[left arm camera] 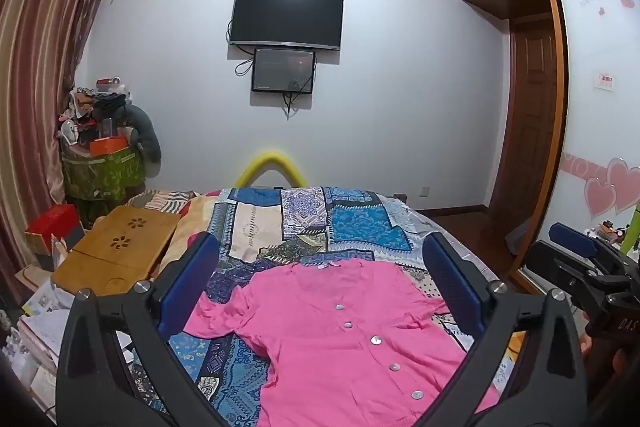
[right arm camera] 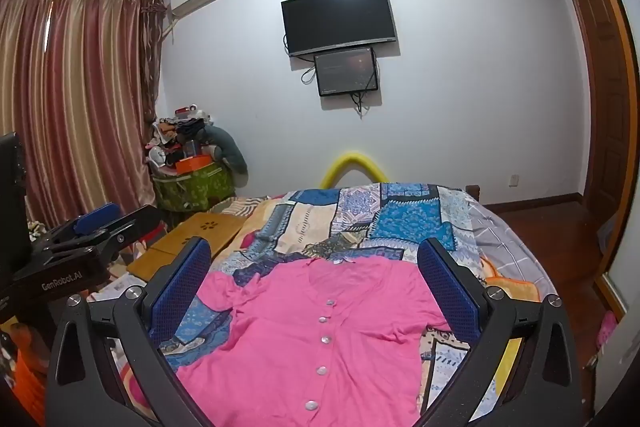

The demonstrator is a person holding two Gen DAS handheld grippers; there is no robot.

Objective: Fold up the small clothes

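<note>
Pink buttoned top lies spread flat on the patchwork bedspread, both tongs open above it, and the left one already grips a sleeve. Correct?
Not quite: the left tongs grip nothing. In the left wrist view both pads stand wide apart over the pink buttoned top. The rest holds: it lies spread on the patchwork bedspread, and the right tongs are open.

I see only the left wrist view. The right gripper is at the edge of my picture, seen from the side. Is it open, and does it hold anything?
Observer: The right gripper is open, with its jaws wide apart and nothing between them. The pink shirt lies spread on the bed beneath it.
Operator: Is anything low beside the bed on the right?
Observer: Yes, a small pink item. I cannot tell what it is.
</note>
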